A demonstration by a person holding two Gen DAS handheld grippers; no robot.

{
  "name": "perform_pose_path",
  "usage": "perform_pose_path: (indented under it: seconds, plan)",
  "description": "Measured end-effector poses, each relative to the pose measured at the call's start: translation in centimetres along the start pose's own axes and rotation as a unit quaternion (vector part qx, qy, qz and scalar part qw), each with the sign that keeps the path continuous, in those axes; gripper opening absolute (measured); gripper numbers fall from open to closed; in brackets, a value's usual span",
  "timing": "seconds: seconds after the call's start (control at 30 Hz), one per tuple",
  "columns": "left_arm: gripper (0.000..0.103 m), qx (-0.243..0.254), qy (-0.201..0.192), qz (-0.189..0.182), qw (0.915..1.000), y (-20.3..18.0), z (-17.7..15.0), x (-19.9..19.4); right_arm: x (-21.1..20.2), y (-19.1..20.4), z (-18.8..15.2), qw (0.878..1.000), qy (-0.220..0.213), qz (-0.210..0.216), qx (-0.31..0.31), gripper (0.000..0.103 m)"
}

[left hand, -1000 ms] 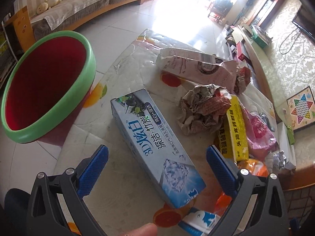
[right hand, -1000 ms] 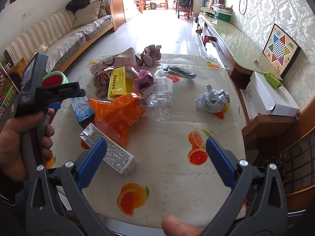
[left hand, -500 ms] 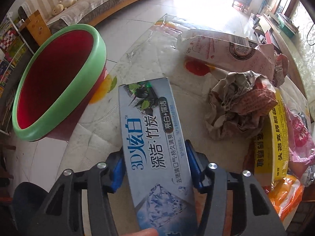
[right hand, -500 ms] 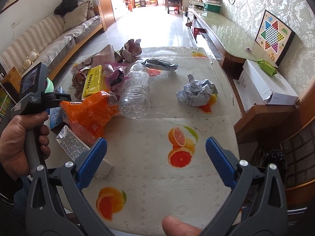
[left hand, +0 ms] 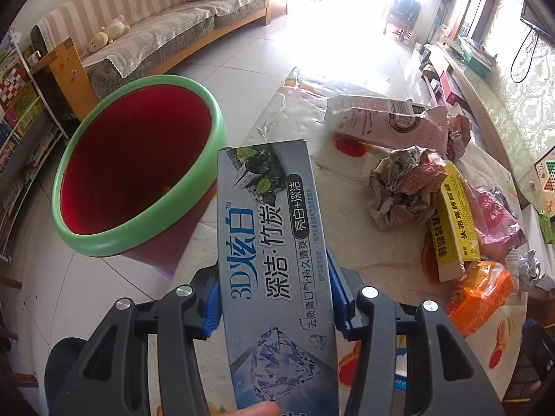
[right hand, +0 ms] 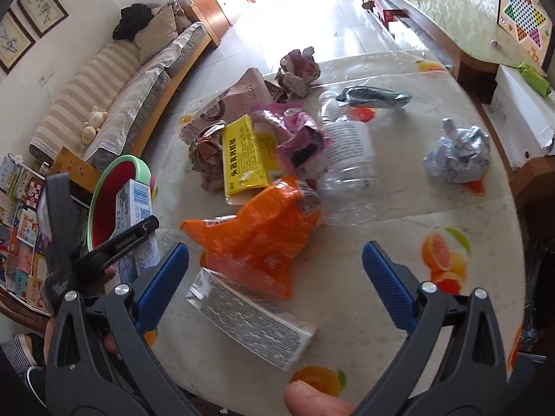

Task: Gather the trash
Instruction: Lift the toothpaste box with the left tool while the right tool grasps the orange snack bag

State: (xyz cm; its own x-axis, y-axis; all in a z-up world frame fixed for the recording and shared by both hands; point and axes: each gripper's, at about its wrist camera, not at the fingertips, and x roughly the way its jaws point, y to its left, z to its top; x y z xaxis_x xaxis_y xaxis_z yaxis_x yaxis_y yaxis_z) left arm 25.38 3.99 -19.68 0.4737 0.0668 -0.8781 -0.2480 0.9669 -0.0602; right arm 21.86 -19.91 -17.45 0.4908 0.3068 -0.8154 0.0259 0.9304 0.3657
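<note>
My left gripper point(left hand: 274, 298) is shut on a grey-blue toothpaste box point(left hand: 270, 242) and holds it lifted, its far end beside the green rim of the red bin point(left hand: 138, 176). The box point(right hand: 133, 204) and bin point(right hand: 114, 201) also show in the right wrist view. My right gripper point(right hand: 277, 270) is open and empty above a small printed carton point(right hand: 253, 326) and an orange bag point(right hand: 256, 232) on the table.
The fruit-print table point(right hand: 364, 242) holds a yellow box point(right hand: 242, 159), crumpled brown paper point(left hand: 406, 183), a pink bag point(left hand: 385, 124), a clear bottle point(right hand: 347, 159), a foil ball point(right hand: 458, 156). A sofa point(left hand: 156, 31) stands behind the bin. A cabinet point(right hand: 520, 121) is right.
My left gripper closed on the toothpaste box, lifted it off the table and carried it toward the bin. My right gripper moved lower and closer over the orange bag and carton.
</note>
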Motion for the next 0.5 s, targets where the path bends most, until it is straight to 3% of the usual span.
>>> perform_pose_path:
  seconds: [0.13, 0.33, 0.4, 0.5]
  plan:
    - [0.047, 0.003, -0.021, -0.023, 0.9995, 1.2, 0.1, -1.8, 2.9, 0.6, 0.9, 0.998, 0.023, 0.009, 0.055, 0.098]
    - [0.048, 0.016, -0.046, -0.039, 0.998, 2.1, 0.1, -3.5, 6.4, -1.0, 1.0, 0.984, 0.045, 0.007, 0.175, 0.098]
    - [0.048, 0.022, -0.054, -0.044, 0.9973, 2.1, -0.1, -4.2, 7.6, -1.4, 0.7, 0.98, 0.057, 0.006, 0.19, 0.09]
    - [0.048, 0.033, -0.067, -0.047, 0.9961, 2.3, -0.3, -4.9, 8.6, -1.3, 0.2, 0.981, 0.068, 0.009, 0.182, 0.069]
